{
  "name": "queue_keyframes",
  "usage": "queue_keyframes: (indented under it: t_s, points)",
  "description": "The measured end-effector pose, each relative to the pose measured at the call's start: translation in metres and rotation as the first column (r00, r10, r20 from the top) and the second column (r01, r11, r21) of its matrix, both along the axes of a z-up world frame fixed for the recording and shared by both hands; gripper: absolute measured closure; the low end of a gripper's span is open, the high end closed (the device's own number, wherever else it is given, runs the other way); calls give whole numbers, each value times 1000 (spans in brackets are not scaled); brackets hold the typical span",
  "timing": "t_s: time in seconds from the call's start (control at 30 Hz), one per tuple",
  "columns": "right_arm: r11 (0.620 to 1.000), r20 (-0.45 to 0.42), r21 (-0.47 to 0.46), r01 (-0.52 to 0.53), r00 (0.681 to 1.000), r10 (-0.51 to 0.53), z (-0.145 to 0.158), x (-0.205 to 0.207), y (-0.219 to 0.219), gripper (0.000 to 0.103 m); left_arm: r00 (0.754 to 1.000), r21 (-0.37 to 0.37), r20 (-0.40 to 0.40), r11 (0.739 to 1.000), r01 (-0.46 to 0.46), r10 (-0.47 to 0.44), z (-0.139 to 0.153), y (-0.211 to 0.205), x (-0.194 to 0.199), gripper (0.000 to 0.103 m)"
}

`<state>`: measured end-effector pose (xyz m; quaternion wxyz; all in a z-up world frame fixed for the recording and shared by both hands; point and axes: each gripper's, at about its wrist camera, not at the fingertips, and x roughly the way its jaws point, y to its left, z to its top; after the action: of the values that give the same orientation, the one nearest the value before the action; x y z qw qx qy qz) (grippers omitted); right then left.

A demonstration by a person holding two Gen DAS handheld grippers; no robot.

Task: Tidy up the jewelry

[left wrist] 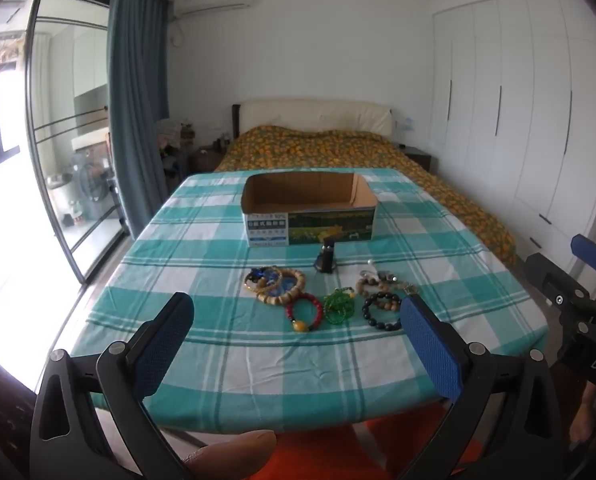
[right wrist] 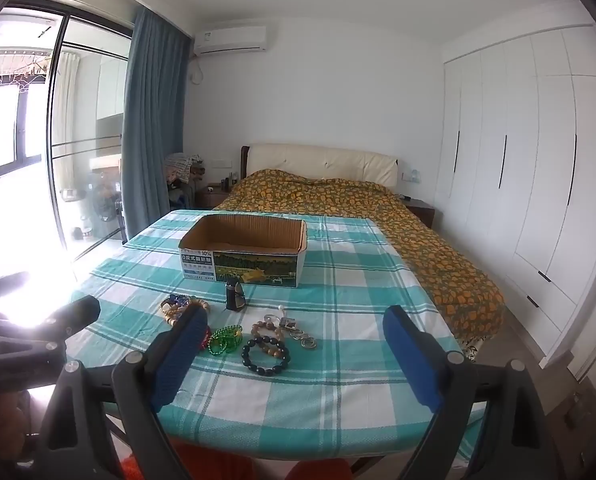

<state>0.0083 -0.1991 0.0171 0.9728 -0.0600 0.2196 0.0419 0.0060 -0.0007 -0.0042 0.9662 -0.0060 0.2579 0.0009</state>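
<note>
Jewelry lies in a loose cluster on the near half of the worktop (left wrist: 217, 360), on a woven cloth checked in teal and white.

Pieces, left to right in the left wrist view:
- tan wooden-bead bracelets (left wrist: 281, 282), stacked rings, with blue beads tangled among them
- red bead bracelet (left wrist: 306, 310), round, one large amber bead at its near edge
- green bead bracelet (left wrist: 340, 305), translucent, glassy, bunched
- black bead bracelet (left wrist: 382, 312), glossy oval beads
- brown bead string (right wrist: 267, 330) and small metal rings (right wrist: 304, 340), thin; their exact form is hard to read

A small dark upright object (left wrist: 326, 258) stands behind the cluster. Behind that sits an open cardboard box (left wrist: 310, 210), rectangular, corrugated brown inside, printed front, with nothing visible inside.

Left claw (left wrist: 298, 336): wide apart, nothing between its textured blue pads, hovering at the near edge. Right claw (right wrist: 293, 356): likewise wide apart, gripping nothing.

Beyond: a bed (right wrist: 338, 200) under an orange-patterned cover, padded cream headboard, smooth white wardrobe doors (right wrist: 518, 160).
</note>
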Motion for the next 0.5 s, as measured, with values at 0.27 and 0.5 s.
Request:
queue_keyframes:
  t_s: [0.27, 0.5]
  points:
    - [1000, 2, 1, 1, 1000, -1, 0, 0, 1, 11, 1000, 1, -3, 1000, -1, 1, 0, 0, 1, 0]
    - [1000, 2, 1, 0, 1000, 0, 0, -1, 0, 11, 1000, 1, -5, 1000, -1, 1, -1, 0, -2, 0]
